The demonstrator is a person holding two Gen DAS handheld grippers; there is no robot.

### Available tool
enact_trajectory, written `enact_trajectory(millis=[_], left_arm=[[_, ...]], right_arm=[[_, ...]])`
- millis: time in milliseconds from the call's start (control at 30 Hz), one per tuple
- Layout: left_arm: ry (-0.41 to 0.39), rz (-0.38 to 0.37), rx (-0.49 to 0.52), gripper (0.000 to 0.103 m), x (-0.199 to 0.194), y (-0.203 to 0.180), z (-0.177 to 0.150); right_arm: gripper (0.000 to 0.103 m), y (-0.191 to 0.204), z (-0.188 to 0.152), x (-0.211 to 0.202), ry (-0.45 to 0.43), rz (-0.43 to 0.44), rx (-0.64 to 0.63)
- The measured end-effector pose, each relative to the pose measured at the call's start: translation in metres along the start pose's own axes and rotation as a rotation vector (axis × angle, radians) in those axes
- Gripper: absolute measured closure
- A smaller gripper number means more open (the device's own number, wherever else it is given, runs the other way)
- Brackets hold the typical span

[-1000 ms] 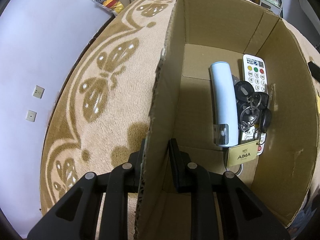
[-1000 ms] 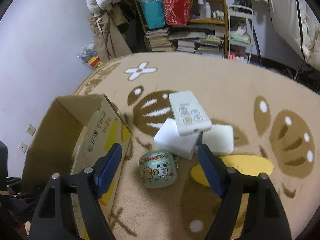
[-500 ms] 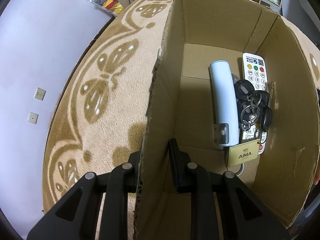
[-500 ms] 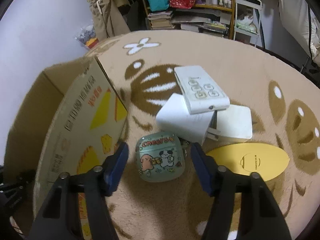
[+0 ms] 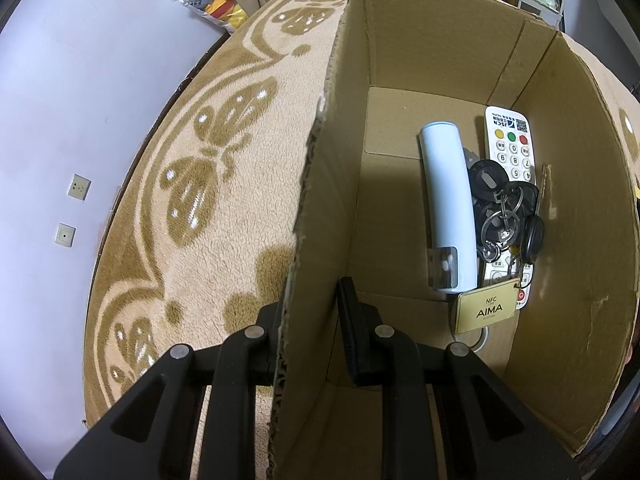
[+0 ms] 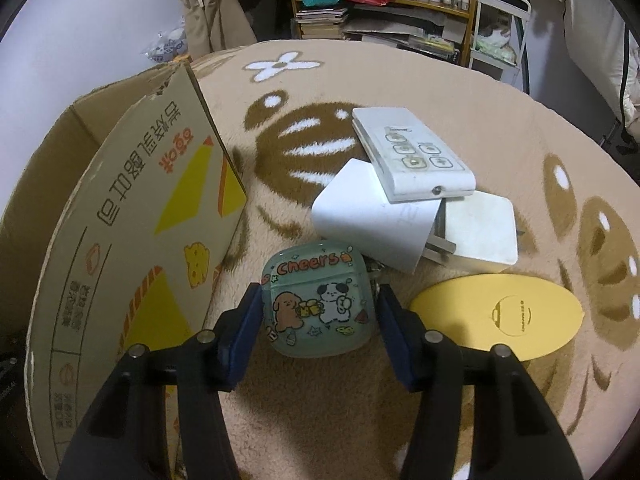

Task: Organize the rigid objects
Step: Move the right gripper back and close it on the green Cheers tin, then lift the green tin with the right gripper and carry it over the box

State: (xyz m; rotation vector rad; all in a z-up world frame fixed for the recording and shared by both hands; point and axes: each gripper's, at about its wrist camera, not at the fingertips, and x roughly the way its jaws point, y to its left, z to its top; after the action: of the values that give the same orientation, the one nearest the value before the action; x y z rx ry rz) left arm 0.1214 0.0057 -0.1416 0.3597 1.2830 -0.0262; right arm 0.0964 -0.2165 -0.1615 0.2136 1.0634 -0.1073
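Observation:
A cardboard box [image 5: 420, 40] stands on the patterned rug. Inside it lie a pale blue stick-shaped device [image 5: 448, 200], a white remote [image 5: 514, 144] and a bunch of keys [image 5: 504, 208] with a gold AIMA tag [image 5: 486, 310]. My left gripper [image 5: 310, 312] is shut on the box's left wall. In the right wrist view a green cartoon earbud case [image 6: 318, 300] lies on the rug beside the box [image 6: 140, 220]. My right gripper [image 6: 319, 312] straddles the case, open, its blue pads almost touching both sides.
Just beyond the case a white button remote [image 6: 416, 160] rests on two white chargers [image 6: 372, 216]. A yellow oval lid [image 6: 496, 316] lies to the right. Shelves with books [image 6: 380, 12] stand past the rug's far edge. A pale wall [image 5: 60, 80] runs along the left.
My right gripper has come down and forward over the earbud case and its jaws have narrowed around it. The left gripper keeps its hold on the box wall.

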Motion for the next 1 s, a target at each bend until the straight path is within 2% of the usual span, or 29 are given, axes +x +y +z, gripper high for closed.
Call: enact_trajectory(millis=[500,700,800,1000], left_arm=[[0.0,0.001,0.0,0.083,0.0,0.0,0.0],[-0.002,0.008,0.007,0.083,0.0,-0.002,0.0],[-0.002,0.01,0.009,0.083,0.001,-0.003,0.0],[-0.003,0.014,0.011,0.083,0.0,-0.004,0.0]], right_arm=[[0.043,0.006,0.008,-0.027,-0.072,0.04,0.026],[0.043,0.014,0.018,-0.066,-0.224,0.038,0.023],[0.043,0.019,0.023,-0.095,-0.313,0.073,0.017],[0.043,0.038,0.026,-0.125,-0.396,0.14,-0.019]])
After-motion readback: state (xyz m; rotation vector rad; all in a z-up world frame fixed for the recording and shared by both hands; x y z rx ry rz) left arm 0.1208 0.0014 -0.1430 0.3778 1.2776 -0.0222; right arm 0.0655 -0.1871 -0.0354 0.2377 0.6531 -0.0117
